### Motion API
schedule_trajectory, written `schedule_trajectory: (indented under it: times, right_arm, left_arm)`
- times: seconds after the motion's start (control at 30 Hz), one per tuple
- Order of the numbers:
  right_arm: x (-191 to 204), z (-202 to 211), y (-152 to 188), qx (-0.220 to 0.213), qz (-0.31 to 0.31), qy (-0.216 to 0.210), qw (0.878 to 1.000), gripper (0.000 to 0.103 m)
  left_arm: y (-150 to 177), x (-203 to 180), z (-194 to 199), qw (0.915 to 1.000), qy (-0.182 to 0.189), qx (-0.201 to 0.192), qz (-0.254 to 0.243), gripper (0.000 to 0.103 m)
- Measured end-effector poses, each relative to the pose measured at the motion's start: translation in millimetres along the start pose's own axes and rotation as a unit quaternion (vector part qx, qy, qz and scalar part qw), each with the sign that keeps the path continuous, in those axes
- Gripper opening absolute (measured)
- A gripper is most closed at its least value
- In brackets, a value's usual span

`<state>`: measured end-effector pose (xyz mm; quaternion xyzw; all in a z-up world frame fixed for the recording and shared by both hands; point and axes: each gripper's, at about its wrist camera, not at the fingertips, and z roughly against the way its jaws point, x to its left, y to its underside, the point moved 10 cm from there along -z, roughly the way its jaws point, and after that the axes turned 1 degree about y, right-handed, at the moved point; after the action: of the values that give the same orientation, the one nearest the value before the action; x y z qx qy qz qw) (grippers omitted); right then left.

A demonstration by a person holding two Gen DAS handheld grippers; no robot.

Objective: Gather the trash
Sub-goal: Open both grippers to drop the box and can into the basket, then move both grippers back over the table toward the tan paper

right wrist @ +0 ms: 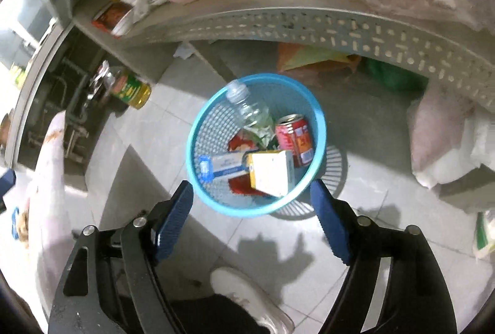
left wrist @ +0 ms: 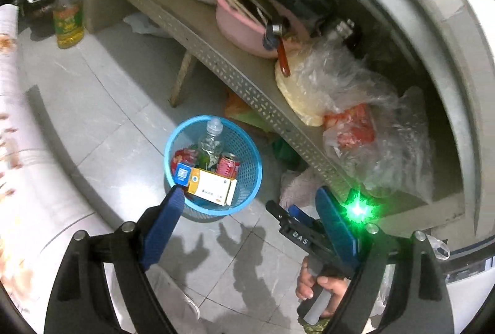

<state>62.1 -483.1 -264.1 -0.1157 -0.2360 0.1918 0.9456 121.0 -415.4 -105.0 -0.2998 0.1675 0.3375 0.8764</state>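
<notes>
A blue mesh trash basket [left wrist: 250, 179] [right wrist: 320, 130] stands on the tiled floor by a shelf. Inside lie a clear plastic bottle [left wrist: 212, 137] [right wrist: 247, 106], a red can [left wrist: 228, 165] [right wrist: 295, 139], a white-and-orange carton [left wrist: 213, 185] [right wrist: 272, 173], a small blue-white box [left wrist: 182, 174] [right wrist: 221, 167] and red wrappers. My left gripper [left wrist: 249, 190] is open and empty above the basket's near rim. My right gripper [right wrist: 251, 187] is open and empty over the basket; it also shows in the left wrist view [left wrist: 294, 222] at lower right.
A perforated grey shelf [left wrist: 235, 74] [right wrist: 278, 21] holds a pink bowl [left wrist: 244, 27], dishes and plastic bags [left wrist: 349, 92]. An oil bottle [left wrist: 68, 18] [right wrist: 131, 89] stands on the floor. A white cloth-covered surface [left wrist: 18, 148] lies left. My shoe [right wrist: 247, 300] is below.
</notes>
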Motion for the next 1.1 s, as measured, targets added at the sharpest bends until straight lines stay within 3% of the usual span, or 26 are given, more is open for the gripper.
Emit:
schedule_trajectory:
  times: [0.2, 0.4, 0.5, 0.67, 0.77, 0.87, 1.03, 1.1]
  right_arm:
    - [44.2, 40.6, 6.8, -0.017, 0.057, -0.029, 0.998, 0.08]
    - [115.5, 73.2, 8.6, -0.029, 0.136, -0.082, 0.987, 0.08]
    - [168.6, 83.5, 23.9, -0.024, 0.207, -0.123, 0.97, 0.08]
    - [254.8, 88.0, 56.8, -0.003, 0.309, -0.182, 0.934, 0.08]
    - [297.1, 86.7, 72.2, 0.002, 0.349, -0.205, 0.915, 0.08]
    - [330.0, 84.5, 87.2, 0.011, 0.373, -0.23, 0.899, 0.08]
    - [368.5, 83.8, 117.1, 0.029, 0.405, -0.249, 0.879, 0.08]
    - [376.5, 85.9, 128.4, 0.033, 0.414, -0.251, 0.874, 0.08]
  left_arm:
    - [25.8, 31.6, 76.1, 0.9983, -0.024, -0.053, -0.001, 0.084]
    - [79.9, 104.4, 168.5, 0.9854, -0.106, -0.131, 0.027, 0.084]
    - [109.9, 146.8, 204.4, 0.9759, -0.142, -0.15, 0.071, 0.084]
    - [154.3, 222.6, 270.1, 0.949, -0.212, -0.19, 0.136, 0.084]
    - [164.1, 248.4, 292.8, 0.9383, -0.223, -0.211, 0.16, 0.084]
    - [161.5, 264.4, 302.3, 0.9334, -0.23, -0.225, 0.158, 0.084]
    - [141.8, 286.8, 292.1, 0.9365, -0.244, -0.212, 0.136, 0.084]
    - [127.8, 298.7, 285.4, 0.935, -0.252, -0.212, 0.132, 0.08]
